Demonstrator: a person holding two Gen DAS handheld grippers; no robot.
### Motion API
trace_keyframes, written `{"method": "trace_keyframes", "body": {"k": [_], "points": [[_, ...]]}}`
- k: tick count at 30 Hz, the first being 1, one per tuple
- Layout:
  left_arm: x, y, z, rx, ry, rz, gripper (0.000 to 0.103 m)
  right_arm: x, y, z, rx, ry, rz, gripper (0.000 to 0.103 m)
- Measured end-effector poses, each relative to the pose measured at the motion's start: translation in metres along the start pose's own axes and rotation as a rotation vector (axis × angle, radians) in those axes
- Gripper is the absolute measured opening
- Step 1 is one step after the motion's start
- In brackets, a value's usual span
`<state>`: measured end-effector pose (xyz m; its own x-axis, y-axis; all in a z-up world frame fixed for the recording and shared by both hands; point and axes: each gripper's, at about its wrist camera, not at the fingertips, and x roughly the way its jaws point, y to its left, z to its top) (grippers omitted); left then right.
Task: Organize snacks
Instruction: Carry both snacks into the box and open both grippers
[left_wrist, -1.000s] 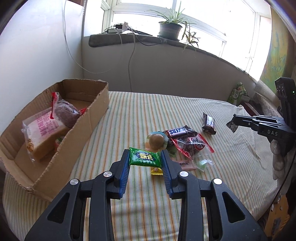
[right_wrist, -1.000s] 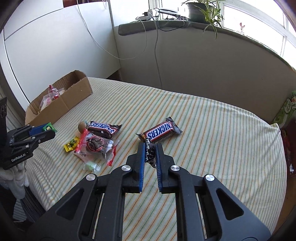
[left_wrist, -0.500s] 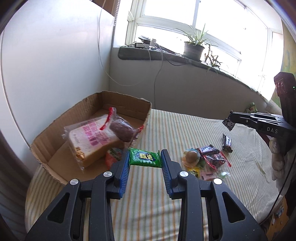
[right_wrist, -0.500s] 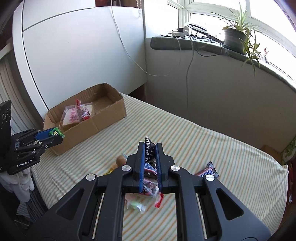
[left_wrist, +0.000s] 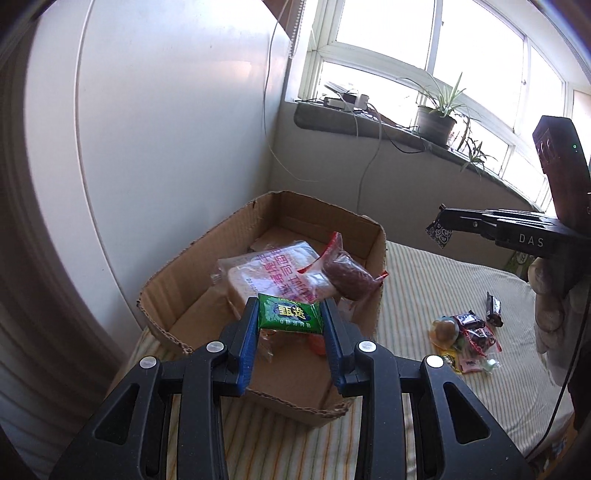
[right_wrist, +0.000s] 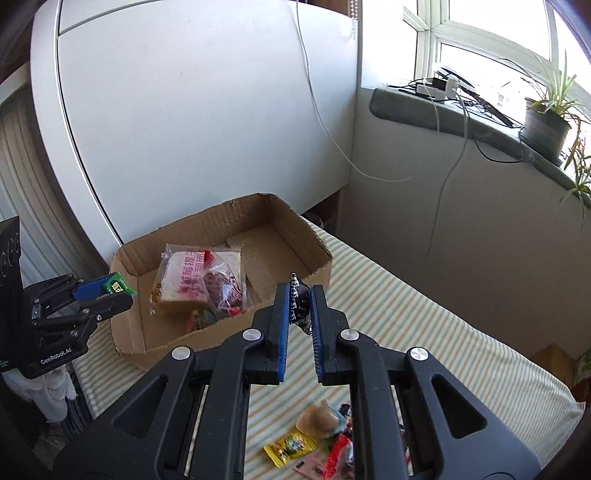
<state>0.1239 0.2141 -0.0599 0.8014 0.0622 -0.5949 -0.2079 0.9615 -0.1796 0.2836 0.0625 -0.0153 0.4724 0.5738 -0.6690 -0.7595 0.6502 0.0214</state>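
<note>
My left gripper (left_wrist: 290, 317) is shut on a green snack packet (left_wrist: 290, 314) and holds it above the near end of the open cardboard box (left_wrist: 376, 236). The box holds a wrapped bread slice (left_wrist: 273, 277) and a dark red pastry in a bag (left_wrist: 347, 277). My right gripper (right_wrist: 298, 299) is shut on a small black-and-white packet (right_wrist: 297, 297), in the air beside the box (right_wrist: 317, 273). The left gripper (right_wrist: 110, 291) also shows in the right wrist view, the right gripper (left_wrist: 439, 230) in the left wrist view.
A pile of loose snacks (left_wrist: 465, 338) lies on the striped cloth (left_wrist: 424, 280), with a dark bar (left_wrist: 493, 314) beside it. In the right wrist view a yellow packet (right_wrist: 291, 446) and a round pastry (right_wrist: 319, 422) lie below my fingers. A white wall, windowsill and potted plant (left_wrist: 437, 118) stand behind.
Both grippers have swung left, away from the snack pile and towards the box, each keeping its packet. The left one now hangs over the box's near end.
</note>
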Motion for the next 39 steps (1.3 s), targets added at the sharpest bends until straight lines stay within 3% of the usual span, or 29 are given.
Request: {"method": "trace_keyframes", "body": {"k": [15,28,29,31,32,33,39], "points": [[0.015,0.014,0.004,0.007,0.020,-0.002,0.031,0.067,0.038,0.028,-0.042,0.052,0.072,0.011],[0.018,0.012,0.004,0.014,0.028,-0.001,0.036,0.083,0.043,0.030,-0.044,0.071,0.081,0.011],[0.018,0.011,0.004,0.015,0.027,-0.001,0.042,0.082,0.043,0.030,-0.045,0.070,0.078,0.018],[0.017,0.009,0.004,0.016,0.025,0.006,0.054,0.080,0.042,0.030,-0.045,0.066,0.082,0.042],[0.016,0.008,0.005,0.016,0.020,0.004,0.054,0.078,0.042,0.030,-0.046,0.059,0.080,0.062],[0.015,0.007,0.005,0.015,0.018,0.004,0.054,0.075,0.042,0.029,-0.047,0.046,0.069,0.073],[0.010,0.003,0.004,0.014,0.013,-0.001,0.057,0.058,0.039,0.028,-0.051,0.016,0.038,0.080]]}}
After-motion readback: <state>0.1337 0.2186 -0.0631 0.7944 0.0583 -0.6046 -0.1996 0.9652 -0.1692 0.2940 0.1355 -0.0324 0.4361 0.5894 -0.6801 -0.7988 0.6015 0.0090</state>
